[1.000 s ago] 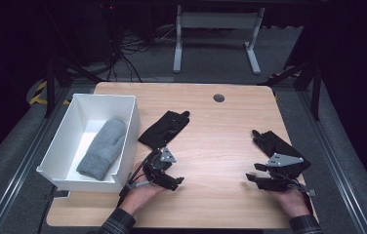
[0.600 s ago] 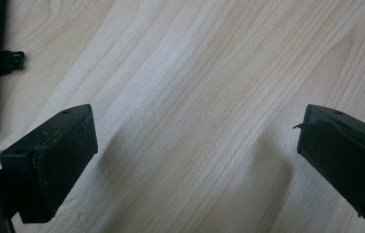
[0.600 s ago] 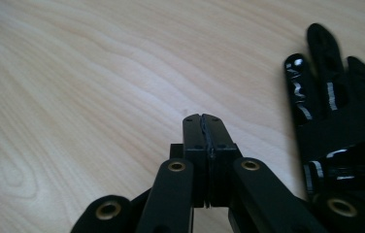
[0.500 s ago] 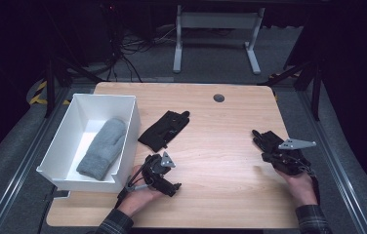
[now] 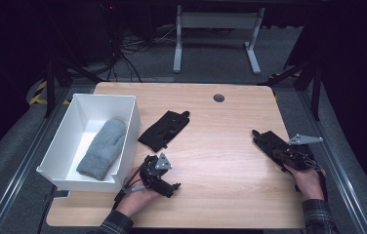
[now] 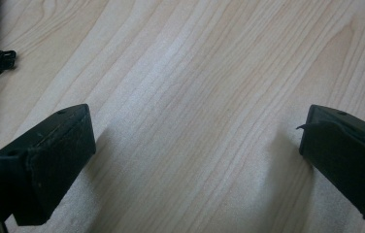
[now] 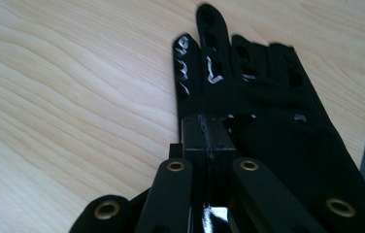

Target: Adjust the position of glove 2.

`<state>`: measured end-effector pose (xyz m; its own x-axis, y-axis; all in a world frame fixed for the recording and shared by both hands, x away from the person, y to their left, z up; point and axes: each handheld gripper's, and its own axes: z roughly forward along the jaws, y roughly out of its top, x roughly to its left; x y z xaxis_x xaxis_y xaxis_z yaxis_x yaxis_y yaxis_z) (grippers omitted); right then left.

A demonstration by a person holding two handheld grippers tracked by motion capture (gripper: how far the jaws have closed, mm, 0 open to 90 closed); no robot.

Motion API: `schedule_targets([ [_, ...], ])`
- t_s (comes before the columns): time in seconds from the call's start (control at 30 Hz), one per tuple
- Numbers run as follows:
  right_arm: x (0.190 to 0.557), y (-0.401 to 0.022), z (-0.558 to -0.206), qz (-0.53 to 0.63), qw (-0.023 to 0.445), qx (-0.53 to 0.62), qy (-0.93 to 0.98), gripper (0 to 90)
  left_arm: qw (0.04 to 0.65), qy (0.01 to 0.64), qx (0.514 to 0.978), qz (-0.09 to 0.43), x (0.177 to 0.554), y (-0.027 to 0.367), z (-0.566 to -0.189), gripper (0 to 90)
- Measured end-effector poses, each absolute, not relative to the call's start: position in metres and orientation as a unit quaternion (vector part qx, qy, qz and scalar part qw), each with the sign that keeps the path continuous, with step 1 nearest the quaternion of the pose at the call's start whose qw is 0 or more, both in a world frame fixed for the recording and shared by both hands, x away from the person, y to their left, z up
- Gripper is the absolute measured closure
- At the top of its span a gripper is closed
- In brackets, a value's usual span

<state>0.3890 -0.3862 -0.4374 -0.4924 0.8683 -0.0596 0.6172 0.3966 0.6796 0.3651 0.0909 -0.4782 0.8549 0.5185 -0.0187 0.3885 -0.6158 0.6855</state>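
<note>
Now we hold the right gripper over the black glove at the right edge of the desk, jaws clenched together, and from the right gripper view they seem to pinch the glove's cuff, though we cannot see how much fabric is caught. The left gripper rests near the front of the desk with its jaws released wide over bare wood. The second black glove lies beside the white bin, where a grey mitten already rests.

If the pinch takes only a thin fold, we judge the glove could slip free once lifted, or drop off the desk edge it lies so close to. Its limp fingers may also trail and snag on the bin's wall.

The glove is thin, matte cloth with perforated fingers and glossy silvery print; the mitten looks soft, thick and knitted; the bin is rigid with smooth walls; the desk is pale, grained wood.
</note>
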Motion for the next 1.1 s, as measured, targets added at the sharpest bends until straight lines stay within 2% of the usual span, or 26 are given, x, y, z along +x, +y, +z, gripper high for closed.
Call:
schedule_targets([
  [0.2,0.391,-0.386,-0.446,0.286,0.197,0.462,0.816,90.0,0.359,0.254,0.894,0.092,0.365,0.091,-0.478,0.6],
  [0.5,0.387,-0.361,-0.446,0.289,0.178,0.431,0.836,90.0,0.358,0.254,0.894,0.092,0.365,0.091,-0.478,0.5],
  [1.1,0.372,-0.274,-0.448,0.31,0.123,0.335,0.881,90.0,0.356,0.255,0.894,0.092,0.365,0.091,-0.478,0.5],
])
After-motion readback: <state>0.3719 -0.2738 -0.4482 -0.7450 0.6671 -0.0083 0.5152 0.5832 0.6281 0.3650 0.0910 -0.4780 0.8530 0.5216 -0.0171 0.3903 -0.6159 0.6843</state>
